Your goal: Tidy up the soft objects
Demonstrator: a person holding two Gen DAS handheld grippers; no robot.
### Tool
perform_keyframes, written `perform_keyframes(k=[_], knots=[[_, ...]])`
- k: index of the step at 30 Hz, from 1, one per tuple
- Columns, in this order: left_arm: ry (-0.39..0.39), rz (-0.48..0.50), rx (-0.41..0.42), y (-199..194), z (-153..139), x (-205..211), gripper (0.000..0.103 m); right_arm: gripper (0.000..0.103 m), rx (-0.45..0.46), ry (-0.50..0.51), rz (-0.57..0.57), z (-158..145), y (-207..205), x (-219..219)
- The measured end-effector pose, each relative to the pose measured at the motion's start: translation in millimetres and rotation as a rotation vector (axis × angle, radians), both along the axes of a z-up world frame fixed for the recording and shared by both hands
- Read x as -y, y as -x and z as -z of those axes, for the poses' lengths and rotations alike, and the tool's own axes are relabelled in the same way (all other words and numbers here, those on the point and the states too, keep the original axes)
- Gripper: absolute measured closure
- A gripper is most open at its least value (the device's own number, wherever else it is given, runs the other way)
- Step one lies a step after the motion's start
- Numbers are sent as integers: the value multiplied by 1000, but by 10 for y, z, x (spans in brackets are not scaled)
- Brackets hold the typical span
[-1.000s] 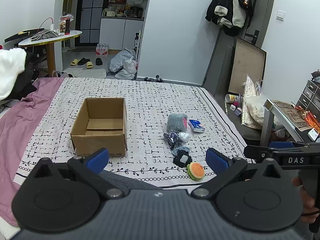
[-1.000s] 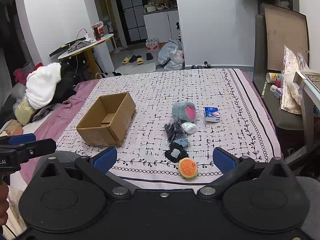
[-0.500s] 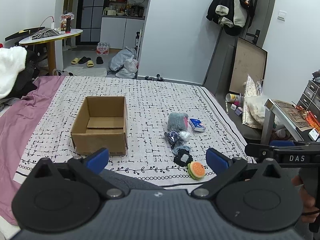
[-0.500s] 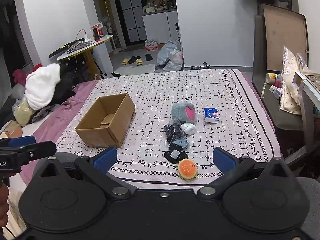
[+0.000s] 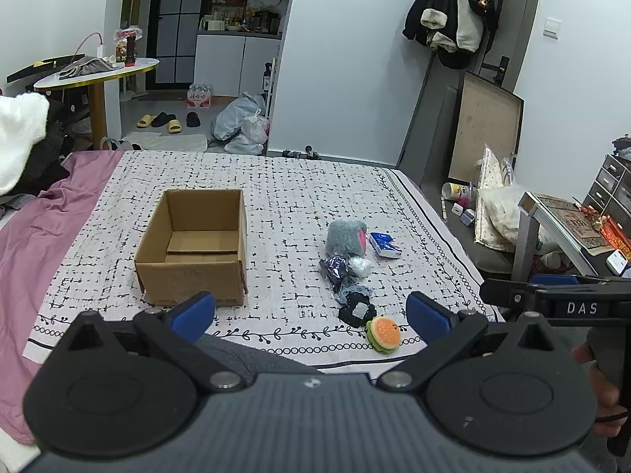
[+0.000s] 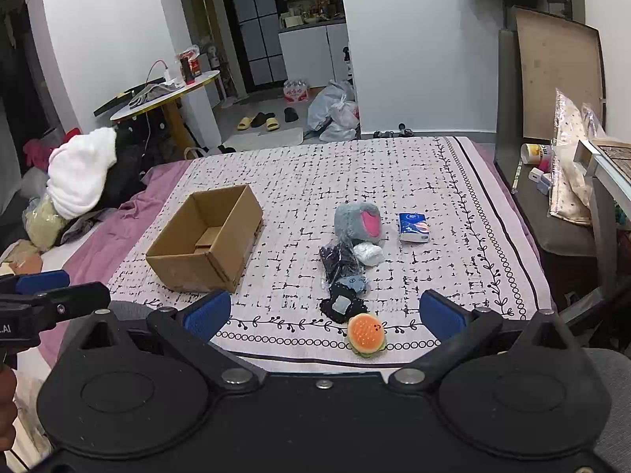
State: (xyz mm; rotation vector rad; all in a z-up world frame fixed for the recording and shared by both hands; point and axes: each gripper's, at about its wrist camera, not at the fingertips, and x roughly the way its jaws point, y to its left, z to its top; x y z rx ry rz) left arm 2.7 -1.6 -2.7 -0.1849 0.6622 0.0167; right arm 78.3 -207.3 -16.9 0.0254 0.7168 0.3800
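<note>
Soft objects lie in a loose cluster right of centre in both views, on the patterned bedspread [image 5: 299, 197]; a grey plush with a pink patch [image 6: 357, 222] sits at the far end, with a blue and white tissue pack [image 6: 413, 227] just beside it on the right; below them come a clear bag of dark fabric [image 6: 341, 258], a small white bundle [image 6: 368, 254] and a dark flat piece [image 6: 342, 306]; a burger-shaped toy [image 6: 365, 334] lies nearest the lower edge; an open cardboard box [image 5: 195, 248] stands left of centre, well apart from the cluster, nothing visible inside it; the left gripper [image 5: 310, 311] hangs above the near edge of the bed, fingers spread wide and holding nothing; the right gripper [image 6: 323, 313] is likewise spread apart and bare, the burger toy showing between its blue pads.
</note>
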Motion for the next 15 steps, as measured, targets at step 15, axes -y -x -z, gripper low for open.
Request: perform_keyframes(k=[15], knots=[[3,-20,8,58,-34,-63,1,0,11,0,-11,-38,56,-41]])
